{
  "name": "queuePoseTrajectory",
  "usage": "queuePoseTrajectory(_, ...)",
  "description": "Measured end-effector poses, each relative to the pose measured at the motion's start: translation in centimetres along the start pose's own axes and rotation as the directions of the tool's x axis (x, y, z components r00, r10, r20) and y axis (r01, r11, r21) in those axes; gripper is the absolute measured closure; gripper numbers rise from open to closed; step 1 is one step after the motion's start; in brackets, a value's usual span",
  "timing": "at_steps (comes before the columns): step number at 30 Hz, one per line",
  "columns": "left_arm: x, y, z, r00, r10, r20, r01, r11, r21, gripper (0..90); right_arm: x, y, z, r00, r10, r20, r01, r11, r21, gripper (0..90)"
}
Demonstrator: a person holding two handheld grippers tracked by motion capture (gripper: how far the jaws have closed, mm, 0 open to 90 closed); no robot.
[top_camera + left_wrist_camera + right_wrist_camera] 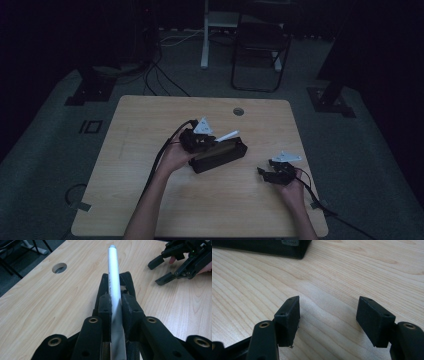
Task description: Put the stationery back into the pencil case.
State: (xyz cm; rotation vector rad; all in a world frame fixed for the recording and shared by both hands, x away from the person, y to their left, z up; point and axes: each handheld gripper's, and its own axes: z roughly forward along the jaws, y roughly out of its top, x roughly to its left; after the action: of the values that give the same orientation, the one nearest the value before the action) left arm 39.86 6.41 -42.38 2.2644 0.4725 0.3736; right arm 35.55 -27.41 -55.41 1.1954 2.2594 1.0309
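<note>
We are looking down on a light wooden table (pixel 150 200) in a dim room, with a person's 2 forearms coming in over its near edge. The left gripper (pixel 199 139) is sitting near the middle of the table, and in the left gripper view we are seeing its 2 black jaws pressing from both sides on a white pen (pixel 114 287), so it is clenched around that pen. The pen is running along the jaws and sticking out past their tips, pointing toward the far right of the table in the high view (pixel 227 135). Just beside and under this gripper, a black rectangular case (pixel 220 155) is lying on the table around its centre, angled with its right end toward the far edge; we cannot tell whether the pen is touching it.

The right gripper (pixel 274 173) is resting low near the right edge of the table, well apart from the case. In the right gripper view its 2 jaws are standing wide apart with bare wood between them, so it is released and gripping nothing (pixel 328 312). A corner of the case (pixel 294 248) is showing at the top of that view.

A round cable hole (pixel 238 111) is sitting close to the far edge of the table. Beyond the table, a dark chair (pixel 260 50) is standing on the floor.
</note>
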Motion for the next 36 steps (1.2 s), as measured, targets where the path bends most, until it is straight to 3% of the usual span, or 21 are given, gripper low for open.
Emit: queuePoseTrajectory(36,-0.3,-0.2,2.4,0.9999,0.01,0.005,-0.011,0.9968,0.079,78.7,0.0,0.0,0.0,1.0,-0.002,-0.001,0.002,1.0,0.001,35.6)
